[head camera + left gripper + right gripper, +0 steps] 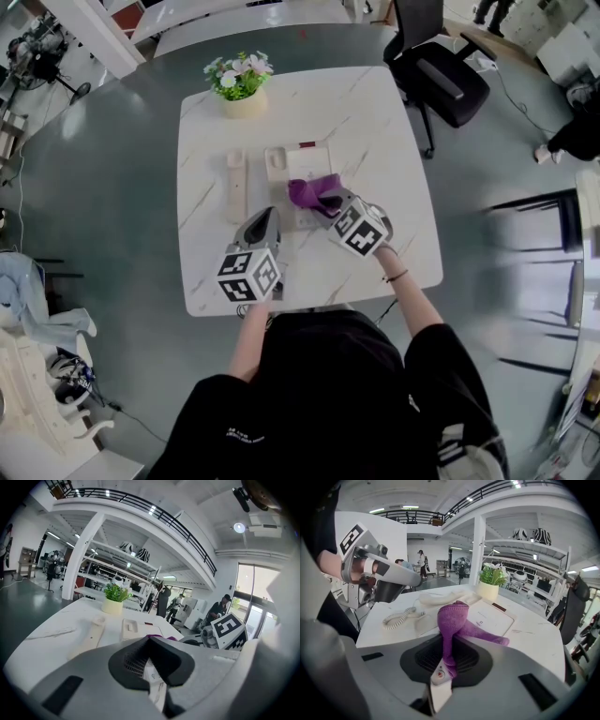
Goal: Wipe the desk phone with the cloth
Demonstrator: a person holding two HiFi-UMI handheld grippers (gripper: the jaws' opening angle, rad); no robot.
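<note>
Over the desk phone [298, 167], the right tongs [446, 662] pinch the purple cloth [453, 619]; the left tongs [153, 679], closed empty, hover near the handset [235, 184].

We wear a black short-sleeved top [328, 394] with small white print near the hem, and 1 thin dark band [395, 277] on the right wrist. The left gripper [152, 679] and the right gripper [443, 674] have grey moulded shells. Each carries 1 cube with black-and-white square markers, the left cube [249, 275] and the right cube [360, 229]. Each shell has a dark ribbed recess around white fingers [439, 693].
</note>
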